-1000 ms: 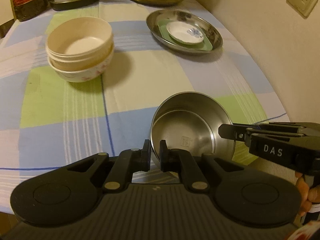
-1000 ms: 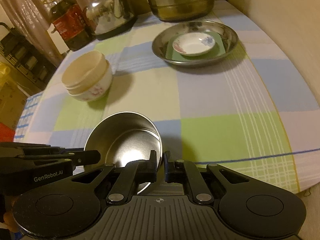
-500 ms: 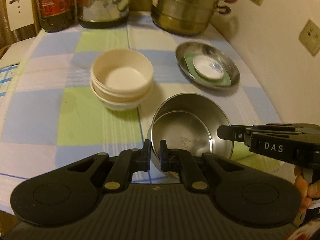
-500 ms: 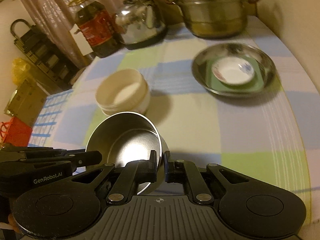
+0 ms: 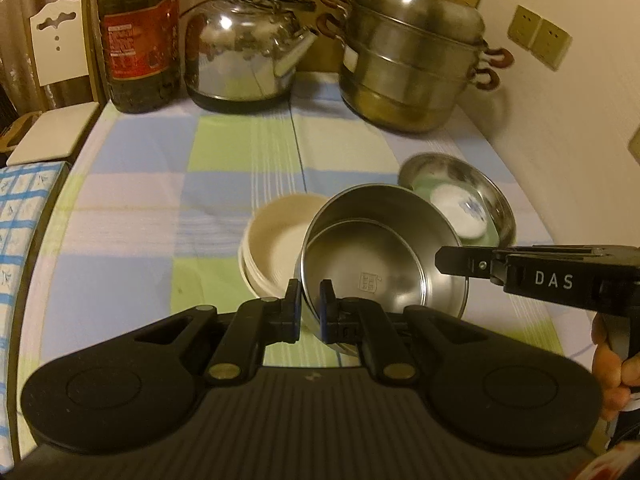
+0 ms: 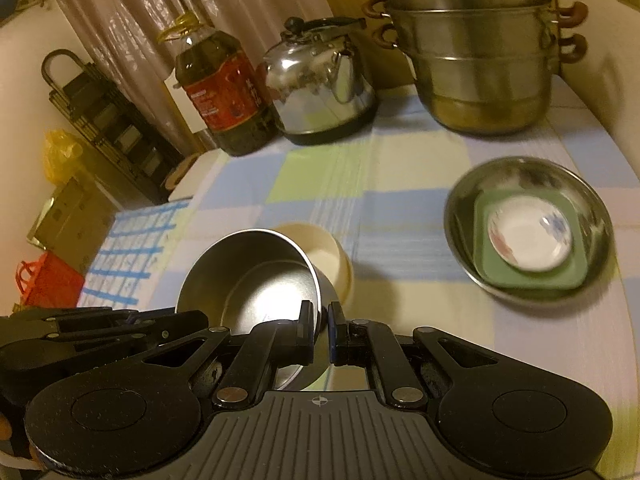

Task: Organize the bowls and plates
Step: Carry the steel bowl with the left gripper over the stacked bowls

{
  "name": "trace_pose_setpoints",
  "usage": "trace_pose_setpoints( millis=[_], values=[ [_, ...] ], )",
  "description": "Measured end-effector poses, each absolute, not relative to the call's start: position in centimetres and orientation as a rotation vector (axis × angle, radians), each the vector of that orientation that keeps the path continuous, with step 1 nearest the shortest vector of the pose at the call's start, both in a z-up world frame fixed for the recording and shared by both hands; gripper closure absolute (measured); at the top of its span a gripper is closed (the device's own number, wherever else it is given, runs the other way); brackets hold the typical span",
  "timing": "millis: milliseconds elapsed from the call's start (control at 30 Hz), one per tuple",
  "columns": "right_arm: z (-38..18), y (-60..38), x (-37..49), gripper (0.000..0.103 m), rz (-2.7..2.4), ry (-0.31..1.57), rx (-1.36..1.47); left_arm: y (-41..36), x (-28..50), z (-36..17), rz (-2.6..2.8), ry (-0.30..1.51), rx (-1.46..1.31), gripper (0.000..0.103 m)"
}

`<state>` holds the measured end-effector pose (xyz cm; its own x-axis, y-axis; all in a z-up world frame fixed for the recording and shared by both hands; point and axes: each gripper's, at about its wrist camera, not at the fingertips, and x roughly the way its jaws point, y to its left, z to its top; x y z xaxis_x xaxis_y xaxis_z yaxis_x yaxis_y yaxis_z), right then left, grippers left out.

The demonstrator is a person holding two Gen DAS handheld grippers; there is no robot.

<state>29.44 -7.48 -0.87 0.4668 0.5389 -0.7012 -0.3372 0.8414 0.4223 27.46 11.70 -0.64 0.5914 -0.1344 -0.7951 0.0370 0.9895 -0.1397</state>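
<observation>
Above the checked blue, green and white tablecloth (image 5: 132, 184), a round, shiny stainless-steel bowl (image 5: 376, 264) is hanging tilted, its smooth inside facing the cameras. A small square stamp is showing on its base, too fine to read. The left gripper (image 5: 310, 306) is pinching the near rim between matte black fingers, and the right gripper (image 6: 321, 328), lettered "DAS" on its side in the left view, is pinching the opposite rim. Behind the bowl, partly hidden by it, stacked cream bowls (image 5: 272, 252) are sitting on the cloth. To the right, a wide shallow steel dish (image 6: 528, 184) is holding a green square plate (image 6: 532, 276) with a white saucer (image 6: 528, 238) painted in blue. At the far edge a red-labelled oil bottle (image 5: 140, 36), its print unreadable, a mirror-bright kettle (image 5: 240, 48) and a tiered steel steamer (image 5: 412, 64) are standing.
</observation>
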Motion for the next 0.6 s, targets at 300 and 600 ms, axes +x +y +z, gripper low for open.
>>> trace_pose_setpoints(
  millis=[300,600],
  values=[
    [-1.4,-5.5,34.1,0.096,0.548,0.977,0.261,13.8,31.4,-1.2,-0.081,0.951,-0.114,0.096],
    [-2.8,-4.6,35.8,0.096,0.533,1.026,0.265,14.6,33.0,-2.8,-0.079,0.999,-0.12,0.096]
  ],
)
